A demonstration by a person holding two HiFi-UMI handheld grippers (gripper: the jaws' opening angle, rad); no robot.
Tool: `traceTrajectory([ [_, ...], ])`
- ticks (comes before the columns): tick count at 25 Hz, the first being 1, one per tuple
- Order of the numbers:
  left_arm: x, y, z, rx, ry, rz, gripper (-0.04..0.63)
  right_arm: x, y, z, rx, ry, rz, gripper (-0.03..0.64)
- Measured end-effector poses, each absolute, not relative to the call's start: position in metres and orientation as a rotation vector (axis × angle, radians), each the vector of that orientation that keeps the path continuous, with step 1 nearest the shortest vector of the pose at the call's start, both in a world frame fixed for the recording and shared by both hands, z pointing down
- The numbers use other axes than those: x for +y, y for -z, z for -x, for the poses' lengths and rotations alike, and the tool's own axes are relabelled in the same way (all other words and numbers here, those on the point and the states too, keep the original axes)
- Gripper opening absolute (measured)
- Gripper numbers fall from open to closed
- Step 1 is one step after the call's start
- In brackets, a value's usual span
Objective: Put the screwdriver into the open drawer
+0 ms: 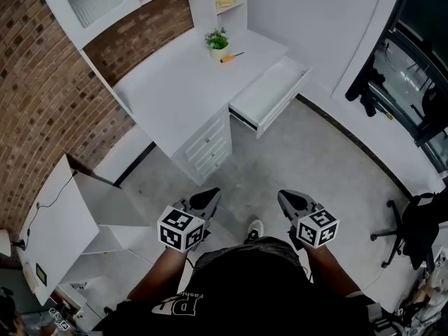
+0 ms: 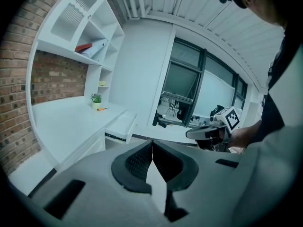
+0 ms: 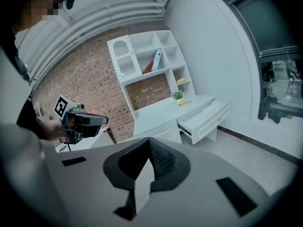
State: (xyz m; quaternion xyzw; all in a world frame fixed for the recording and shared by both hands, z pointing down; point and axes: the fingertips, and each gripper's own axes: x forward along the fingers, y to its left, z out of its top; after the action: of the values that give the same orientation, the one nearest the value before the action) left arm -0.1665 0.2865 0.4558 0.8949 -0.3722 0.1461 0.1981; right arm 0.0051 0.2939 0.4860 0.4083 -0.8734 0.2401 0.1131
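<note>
Both pressed together: left claw [image 2: 152, 144], right claw [image 3: 149, 142] | screwdriver [image 1: 232, 57] on desk [image 1: 171, 86] | drawer [image 1: 269, 91] open | brick wall [image 1: 35, 82]

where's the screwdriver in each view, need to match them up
Head view: screwdriver top centre, on the desk.
Left gripper view: left of centre, far off.
Right gripper view: right of centre.
Shared landmark: potted plant right beside it.

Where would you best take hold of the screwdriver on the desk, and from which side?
Probably the orange handle of the screwdriver, from above, with the jaws across it. It lies flat on the desk, handle end next to the potted plant, so coming in from the plant's side looks crowded.
</note>
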Motion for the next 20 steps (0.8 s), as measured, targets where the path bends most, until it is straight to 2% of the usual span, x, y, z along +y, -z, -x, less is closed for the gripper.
traceTrajectory([
  [11, 0.201, -0.448, 0.109, -1.030, -0.419, -2.540, 0.018, 0.216, -0.484, -0.057, -2.581, -0.708, -1.214, 0.003],
  [20, 0.172, -0.463, 0.099, -1.028, -0.441, -2.506, 0.018, 0.186, -0.495, -0.068, -2.577, -0.742, -1.209, 0.003],
])
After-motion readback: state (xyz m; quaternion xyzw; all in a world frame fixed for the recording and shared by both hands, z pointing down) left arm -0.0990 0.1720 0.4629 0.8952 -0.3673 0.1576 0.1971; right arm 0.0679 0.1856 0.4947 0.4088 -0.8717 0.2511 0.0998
